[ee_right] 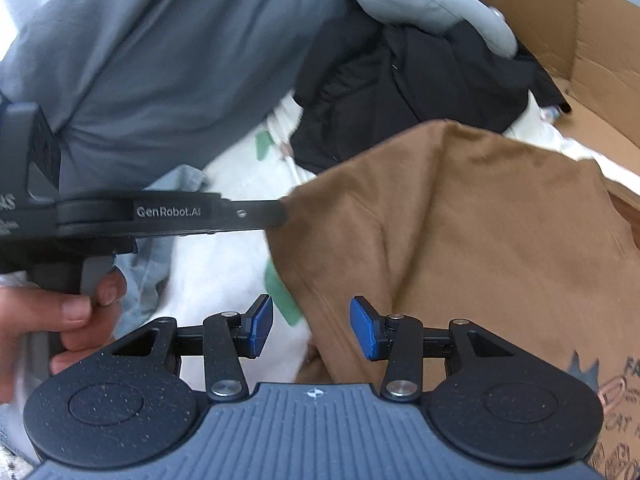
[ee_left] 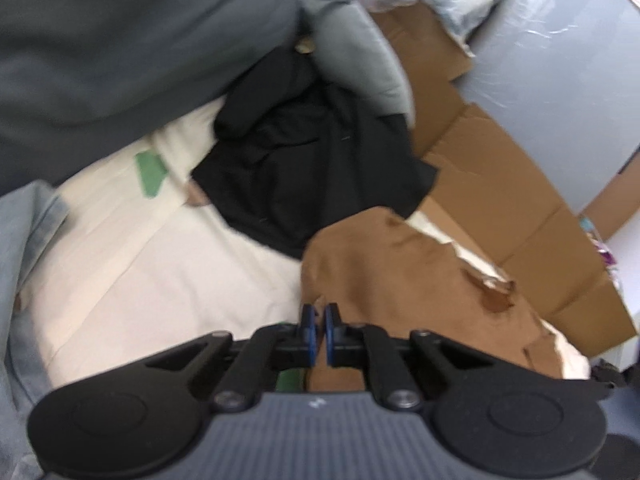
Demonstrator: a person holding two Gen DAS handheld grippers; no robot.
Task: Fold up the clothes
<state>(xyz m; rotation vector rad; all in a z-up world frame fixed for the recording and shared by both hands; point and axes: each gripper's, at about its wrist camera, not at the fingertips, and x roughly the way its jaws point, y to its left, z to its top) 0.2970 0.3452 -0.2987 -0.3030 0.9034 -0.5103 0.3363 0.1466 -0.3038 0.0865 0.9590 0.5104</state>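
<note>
A brown shirt (ee_left: 400, 276) with a printed drawing lies on a cream sheet (ee_left: 160, 264). My left gripper (ee_left: 319, 322) is shut on the shirt's left edge and holds it up off the sheet. In the right wrist view the left gripper (ee_right: 282, 213) comes in from the left, its tip pinching the brown shirt (ee_right: 460, 232), which drapes down from it. My right gripper (ee_right: 312, 326) stands open just above the shirt's near edge. A fold of the cloth lies between its blue pads (ee_right: 362, 326), which do not press on it.
A crumpled black garment (ee_left: 312, 160) lies behind the shirt, with grey clothes (ee_left: 120, 48) piled over it. Flattened cardboard (ee_left: 500, 192) lines the right side. Green patches (ee_left: 150, 176) mark the sheet. A person's hand (ee_right: 60, 316) grips the left gripper's handle. Pale denim (ee_right: 160, 256) lies at the left.
</note>
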